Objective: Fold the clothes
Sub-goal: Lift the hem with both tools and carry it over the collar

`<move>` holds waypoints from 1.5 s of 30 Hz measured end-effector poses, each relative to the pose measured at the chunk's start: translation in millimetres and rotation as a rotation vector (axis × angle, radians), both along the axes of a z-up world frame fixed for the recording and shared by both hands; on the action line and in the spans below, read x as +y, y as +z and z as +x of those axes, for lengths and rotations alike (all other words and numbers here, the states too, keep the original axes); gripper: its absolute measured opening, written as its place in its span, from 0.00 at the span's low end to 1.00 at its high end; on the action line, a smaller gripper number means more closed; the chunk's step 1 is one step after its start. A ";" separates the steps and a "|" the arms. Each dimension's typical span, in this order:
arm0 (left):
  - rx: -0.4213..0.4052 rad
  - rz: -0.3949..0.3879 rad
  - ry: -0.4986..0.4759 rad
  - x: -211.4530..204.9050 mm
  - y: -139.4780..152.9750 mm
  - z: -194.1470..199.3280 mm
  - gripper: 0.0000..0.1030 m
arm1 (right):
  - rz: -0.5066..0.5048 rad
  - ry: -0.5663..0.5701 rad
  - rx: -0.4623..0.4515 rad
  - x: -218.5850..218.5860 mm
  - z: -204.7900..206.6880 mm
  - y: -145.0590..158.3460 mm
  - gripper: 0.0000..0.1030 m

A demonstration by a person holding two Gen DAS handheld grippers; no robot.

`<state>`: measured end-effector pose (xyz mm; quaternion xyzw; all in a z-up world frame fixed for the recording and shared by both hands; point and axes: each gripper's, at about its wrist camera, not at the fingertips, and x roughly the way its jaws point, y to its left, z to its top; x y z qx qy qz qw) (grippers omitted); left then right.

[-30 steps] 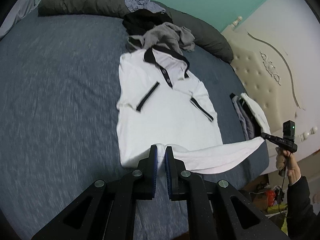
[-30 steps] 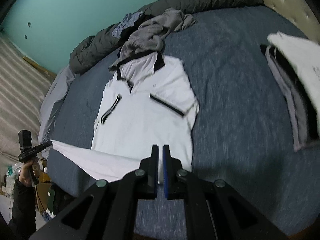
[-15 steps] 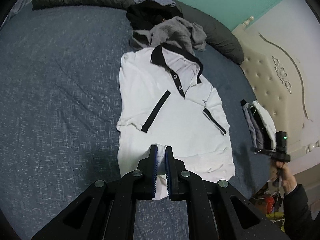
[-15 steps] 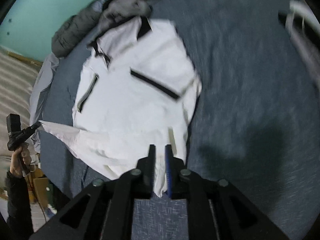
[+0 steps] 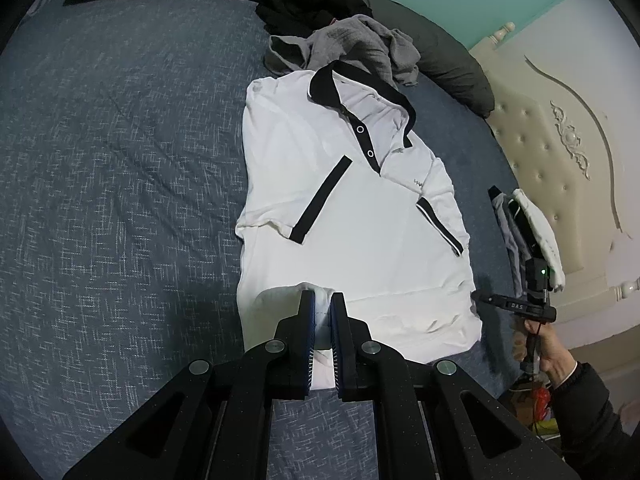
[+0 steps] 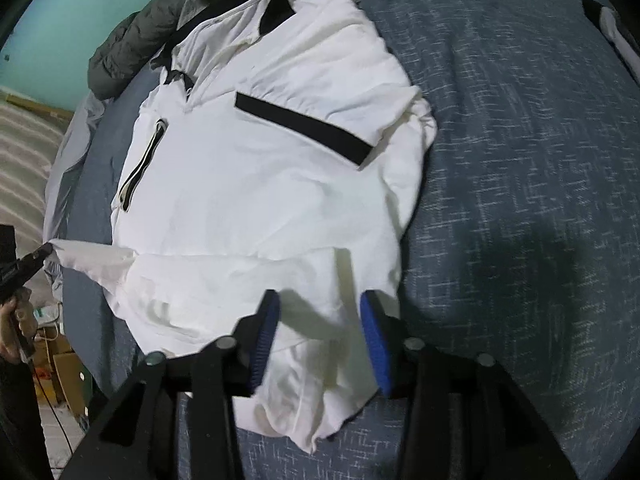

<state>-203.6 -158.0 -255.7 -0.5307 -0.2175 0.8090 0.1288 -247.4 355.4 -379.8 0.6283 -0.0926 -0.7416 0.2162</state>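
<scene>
A white polo shirt [image 5: 360, 208] with a black collar and black sleeve trim lies face up on the blue-grey bed [image 5: 120, 160], sleeves folded in. My left gripper [image 5: 322, 308] is shut on a bunched bit of its bottom hem. In the right wrist view the shirt [image 6: 260, 184] fills the middle. My right gripper [image 6: 320, 320] stands open there, its blue-padded fingers [image 6: 374, 340] spread wide over the loose hem and holding nothing. Far left in that view, the left gripper [image 6: 46, 250] pinches a hem corner. A hand holds the right gripper [image 5: 478, 297] at the shirt's right corner.
A heap of grey and black clothes [image 5: 352, 48] lies just beyond the collar, with a dark duvet [image 5: 440, 56] behind it. A folded stack [image 5: 528, 232] sits by the cream headboard [image 5: 560, 152]. The bed's near edge drops to a cluttered floor [image 6: 52, 352].
The right gripper has opened and let go of the hem, which now rests on the bed. Both grippers moved forward over the shirt; the stretched-out hem has slackened.
</scene>
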 end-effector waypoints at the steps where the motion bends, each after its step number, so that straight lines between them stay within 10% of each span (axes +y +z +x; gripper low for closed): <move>1: 0.000 0.000 0.000 -0.4 -0.2 0.1 0.08 | 0.002 0.005 -0.001 -1.0 0.6 -0.9 0.25; 7: 0.000 0.004 0.010 -5.2 -1.0 2.7 0.08 | -0.009 0.006 0.024 4.0 5.8 7.1 0.03; 28: 0.083 -0.005 0.050 -28.3 40.9 7.5 0.07 | -0.103 -0.107 0.209 67.0 -19.0 130.1 0.02; 45: 0.100 -0.041 0.068 -37.4 49.0 -107.7 0.07 | -0.013 -0.112 0.315 27.2 -138.1 168.1 0.02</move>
